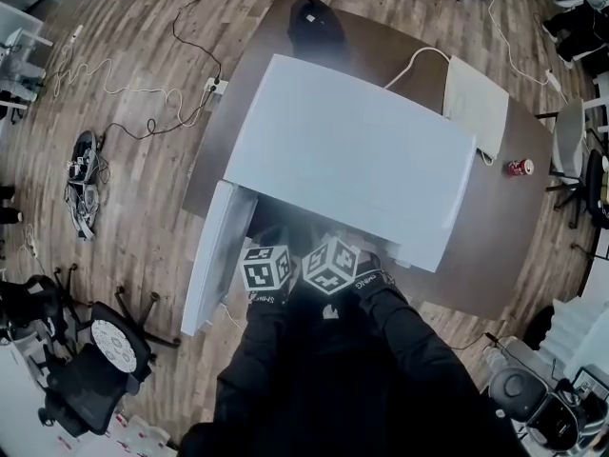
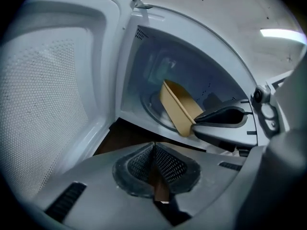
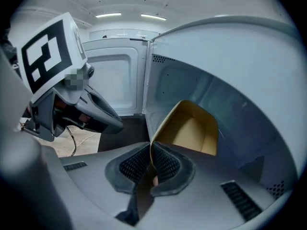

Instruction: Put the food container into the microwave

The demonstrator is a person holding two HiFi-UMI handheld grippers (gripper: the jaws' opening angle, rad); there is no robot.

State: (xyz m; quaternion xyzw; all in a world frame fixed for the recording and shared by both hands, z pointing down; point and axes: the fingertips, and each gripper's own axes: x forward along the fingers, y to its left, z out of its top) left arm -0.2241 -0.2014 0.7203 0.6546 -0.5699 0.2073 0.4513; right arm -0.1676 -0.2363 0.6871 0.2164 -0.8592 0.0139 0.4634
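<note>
My right gripper: jaws clamped on near rim of food container. Container tan, tilted, inside microwave cavity. Door swung wide at left. My left gripper: jaws pressed together, nothing between, in front of cavity opening, beside right gripper.

Brown table: black bag at far edge, pale flat pad, red can. Wood floor: white cable, power strip, office chair.
</note>
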